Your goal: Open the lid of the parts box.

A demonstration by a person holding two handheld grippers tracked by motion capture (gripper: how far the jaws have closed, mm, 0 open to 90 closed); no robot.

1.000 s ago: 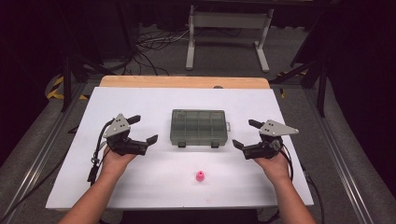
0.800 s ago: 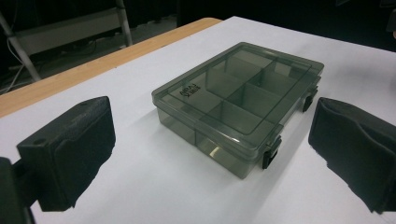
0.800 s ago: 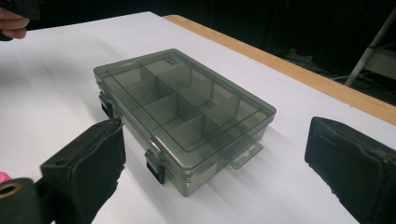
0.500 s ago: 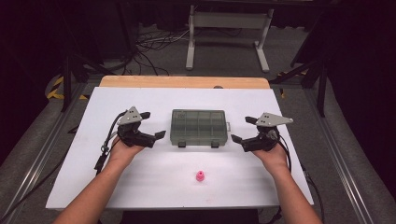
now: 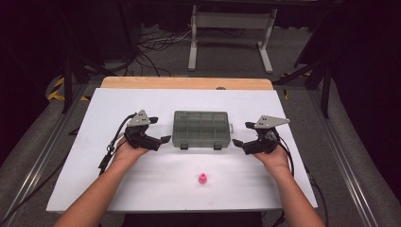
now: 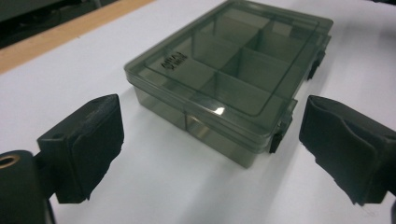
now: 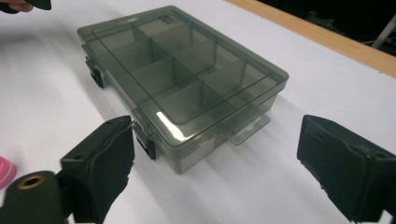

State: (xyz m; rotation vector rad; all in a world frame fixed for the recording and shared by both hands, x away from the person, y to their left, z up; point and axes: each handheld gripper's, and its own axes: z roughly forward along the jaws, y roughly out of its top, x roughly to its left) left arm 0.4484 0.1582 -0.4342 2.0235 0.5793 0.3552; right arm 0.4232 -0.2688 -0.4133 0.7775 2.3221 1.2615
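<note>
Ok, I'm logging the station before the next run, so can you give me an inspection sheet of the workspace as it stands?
Surface: white table top, wooden strip along its far edge.
Job's things: smoky clear compartment box, lid closed, latches toward the person; compartments look empty. Small pink piece nearer the person, apart from the box.
Clutter: nothing seen.
Grippers: left hand-held gripper open beside the box's left end; right hand-held gripper open beside its right end; neither touches it.
Cables: one trails from each gripper; loose cables on the floor beyond.
Surroundings: grey stand, dark floor.
</note>
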